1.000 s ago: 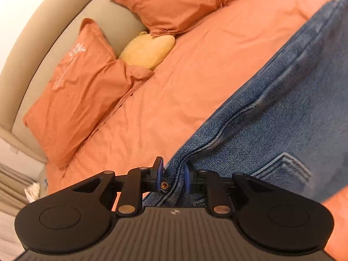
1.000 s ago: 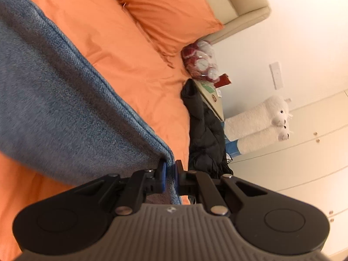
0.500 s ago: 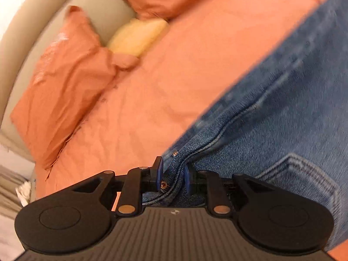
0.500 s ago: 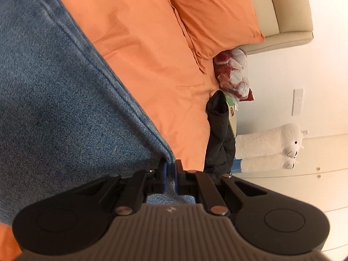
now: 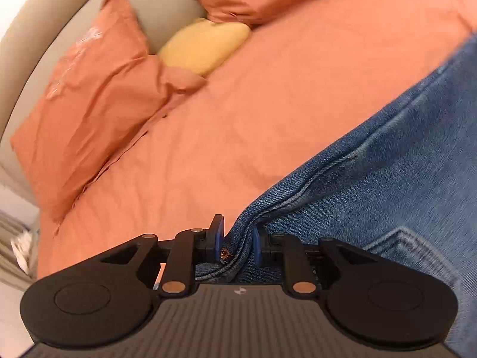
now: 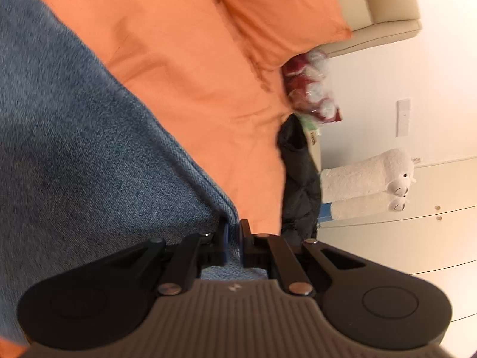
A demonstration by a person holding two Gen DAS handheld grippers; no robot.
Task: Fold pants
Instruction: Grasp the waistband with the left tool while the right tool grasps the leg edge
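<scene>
**Left wrist view: jeans pinched at both ends above the bed**

Left wrist view first. The left gripper (image 5: 235, 243) is pinching a thick bunch of the jeans (image 5: 387, 185) at the waistband, where a copper rivet shows between the blue pads. From that pinch the denim stretches away to the right, with a stitched back pocket (image 5: 411, 247) lying just beside the tool. Beneath it spreads the orange bedcover (image 5: 253, 113). Toward the head of the bed, at the upper left, an orange pillow (image 5: 89, 95) leans against the beige headboard (image 5: 35, 29), with a yellow cushion (image 5: 205, 44) tucked beside it.

In the right wrist view, the right gripper (image 6: 234, 238) has its pads pressed together on a thin edge of the same jeans, apparently a leg end, though the hem itself is hidden by the tool. The cloth fills the left of that picture, over the bedcover. Off the bed's right edge hangs a black jacket (image 6: 298, 179), and past it a white plush toy (image 6: 369, 179) stands by the wall.

Holding both ends like this keeps the jeans taut and flat, which I judge suits laying them on the bed for a fold. I see no basket or box here, so nothing is stowed in anything.
</scene>
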